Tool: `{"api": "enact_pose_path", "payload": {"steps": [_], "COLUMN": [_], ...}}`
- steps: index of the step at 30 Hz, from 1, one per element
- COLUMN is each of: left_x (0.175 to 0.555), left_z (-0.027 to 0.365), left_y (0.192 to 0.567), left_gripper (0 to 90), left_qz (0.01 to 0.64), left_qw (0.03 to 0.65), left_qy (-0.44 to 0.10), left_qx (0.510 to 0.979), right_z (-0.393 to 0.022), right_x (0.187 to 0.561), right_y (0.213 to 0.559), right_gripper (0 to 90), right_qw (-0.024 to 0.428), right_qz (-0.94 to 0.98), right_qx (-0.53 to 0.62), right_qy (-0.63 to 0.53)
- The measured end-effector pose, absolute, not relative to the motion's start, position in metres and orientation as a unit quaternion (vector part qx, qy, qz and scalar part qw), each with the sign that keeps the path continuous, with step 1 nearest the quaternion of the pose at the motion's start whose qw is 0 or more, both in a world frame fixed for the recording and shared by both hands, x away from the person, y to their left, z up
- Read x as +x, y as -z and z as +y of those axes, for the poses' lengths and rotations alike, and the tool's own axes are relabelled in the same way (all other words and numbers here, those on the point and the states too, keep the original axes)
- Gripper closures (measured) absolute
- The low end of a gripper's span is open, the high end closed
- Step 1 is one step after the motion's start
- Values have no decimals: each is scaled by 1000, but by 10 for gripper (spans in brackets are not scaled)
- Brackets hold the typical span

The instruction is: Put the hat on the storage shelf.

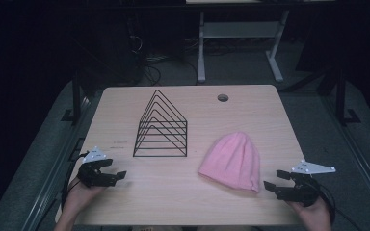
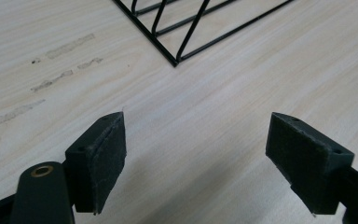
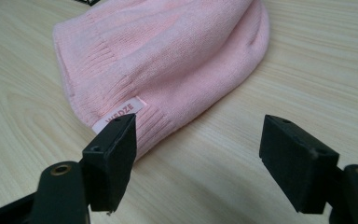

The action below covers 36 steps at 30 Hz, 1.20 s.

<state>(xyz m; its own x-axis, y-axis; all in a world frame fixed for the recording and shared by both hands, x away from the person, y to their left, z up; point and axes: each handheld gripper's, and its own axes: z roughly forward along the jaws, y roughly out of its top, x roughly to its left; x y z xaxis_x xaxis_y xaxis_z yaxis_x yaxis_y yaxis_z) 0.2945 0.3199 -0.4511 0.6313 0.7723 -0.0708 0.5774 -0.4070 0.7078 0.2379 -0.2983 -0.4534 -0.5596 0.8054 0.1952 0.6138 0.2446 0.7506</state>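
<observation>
Pink ribbed knit beanie (image 1: 232, 161) lies flat on the pale wood-grain table (image 1: 183, 202), its small sewn label (image 3: 120, 113) reading WEDZE. Left of the beanie stands a black wire rack of nested triangles (image 1: 162, 126). The right gripper (image 3: 200, 161), jaws wide, sits just beside the beanie's cuff; the left gripper (image 2: 198, 163), also wide, holds nothing, well left of the beanie

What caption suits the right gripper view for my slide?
Open right tongs face a pink knitted beanie lying flat on the light wooden table, label toward camera.
</observation>
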Motion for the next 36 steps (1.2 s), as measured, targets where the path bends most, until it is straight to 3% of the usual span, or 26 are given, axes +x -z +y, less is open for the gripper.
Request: {"api": "enact_pose_path", "payload": {"steps": [14, 19, 36], "left_x": [295, 293, 294], "left_z": [317, 320, 325], "left_y": [451, 452, 452], "left_gripper": [198, 198, 199], "left_qz": [410, 414, 427], "left_qw": [364, 362, 370], "left_qy": [-133, -130, -132], "left_qx": [826, 825, 814], "right_z": [-299, -300, -284], "right_x": [252, 269, 315], "right_y": [446, 443, 421], "right_gripper": [218, 205, 202], "right_qw": [100, 75, 53], "right_qz": [787, 788, 801], "right_qx": [446, 451, 431], "right_qy": [-414, -413, -412]}}
